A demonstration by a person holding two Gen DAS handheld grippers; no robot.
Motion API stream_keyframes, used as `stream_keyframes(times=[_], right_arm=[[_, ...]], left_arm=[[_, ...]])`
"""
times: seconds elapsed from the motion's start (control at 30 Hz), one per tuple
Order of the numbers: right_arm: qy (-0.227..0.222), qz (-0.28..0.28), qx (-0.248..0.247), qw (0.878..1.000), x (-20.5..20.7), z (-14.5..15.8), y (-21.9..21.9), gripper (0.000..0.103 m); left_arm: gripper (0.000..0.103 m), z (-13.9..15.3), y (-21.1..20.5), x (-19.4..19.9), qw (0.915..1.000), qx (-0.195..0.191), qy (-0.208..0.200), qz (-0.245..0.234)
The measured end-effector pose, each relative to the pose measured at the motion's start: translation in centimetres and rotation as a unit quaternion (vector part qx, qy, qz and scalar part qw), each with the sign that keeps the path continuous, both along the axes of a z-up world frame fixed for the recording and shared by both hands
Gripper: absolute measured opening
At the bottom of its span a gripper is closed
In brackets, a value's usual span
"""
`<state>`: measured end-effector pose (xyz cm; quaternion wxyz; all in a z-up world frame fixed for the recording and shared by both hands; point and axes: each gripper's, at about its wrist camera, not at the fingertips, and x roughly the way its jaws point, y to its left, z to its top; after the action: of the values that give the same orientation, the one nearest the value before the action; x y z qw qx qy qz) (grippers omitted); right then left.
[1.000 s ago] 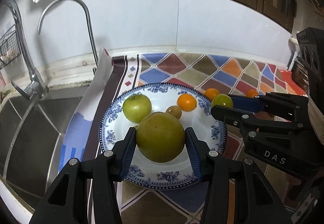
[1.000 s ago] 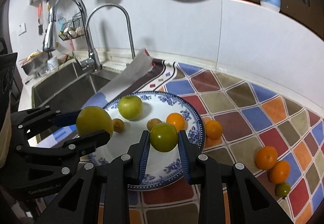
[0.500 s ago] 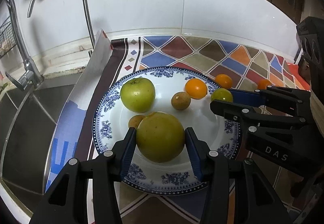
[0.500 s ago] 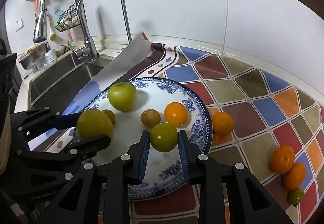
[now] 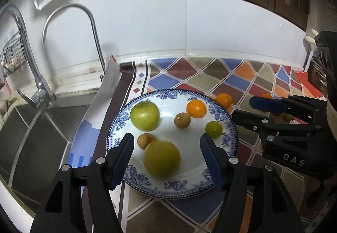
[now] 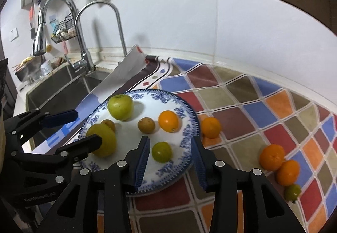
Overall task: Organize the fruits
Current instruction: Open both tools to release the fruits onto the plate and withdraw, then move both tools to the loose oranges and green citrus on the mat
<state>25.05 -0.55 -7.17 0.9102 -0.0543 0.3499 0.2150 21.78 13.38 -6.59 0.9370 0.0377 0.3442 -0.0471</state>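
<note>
Left wrist view: both grippers' fingers just opening, released, large yellow-green fruit [image 5: 161,159] and small green fruit [image 6: 161,152] dropped onto plate [image 5: 210,184] for gathering.

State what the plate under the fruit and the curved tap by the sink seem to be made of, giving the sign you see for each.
Plate: probably glazed ceramic or porcelain; glossy white with a blue printed rim pattern. Tap: polished metal, likely chrome or steel; bright and mirror-like.
</note>
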Motion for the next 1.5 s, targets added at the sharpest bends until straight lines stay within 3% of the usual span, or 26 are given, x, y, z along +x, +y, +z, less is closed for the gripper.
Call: stream_keyframes(times=[0.07,0.4,1.0,1.5], right_arm=[[-0.009,-0.009,-0.003,1.0,-0.6,0.5,-0.6,0.048],[-0.048,-0.043,0.001,0.998,-4.1,3.0,-3.7,0.048],[-0.073,-0.119,-0.022,0.99,-7.8,4.4,-10.5,0.049],[-0.076,-0.144,-0.049,0.985,-7.6,3.7,-15.3,0.049]], left_arm=[[0.068,0.6,-0.5,-0.6,0.9999,0.002,-0.01,-0.004],[0.082,2.9,-3.1,-3.2,0.9986,0.013,-0.046,-0.023],[0.083,4.3,-9.5,-4.9,0.993,0.009,-0.085,-0.081],[0.083,3.2,-14.1,-3.2,0.9898,0.031,-0.097,-0.099]])
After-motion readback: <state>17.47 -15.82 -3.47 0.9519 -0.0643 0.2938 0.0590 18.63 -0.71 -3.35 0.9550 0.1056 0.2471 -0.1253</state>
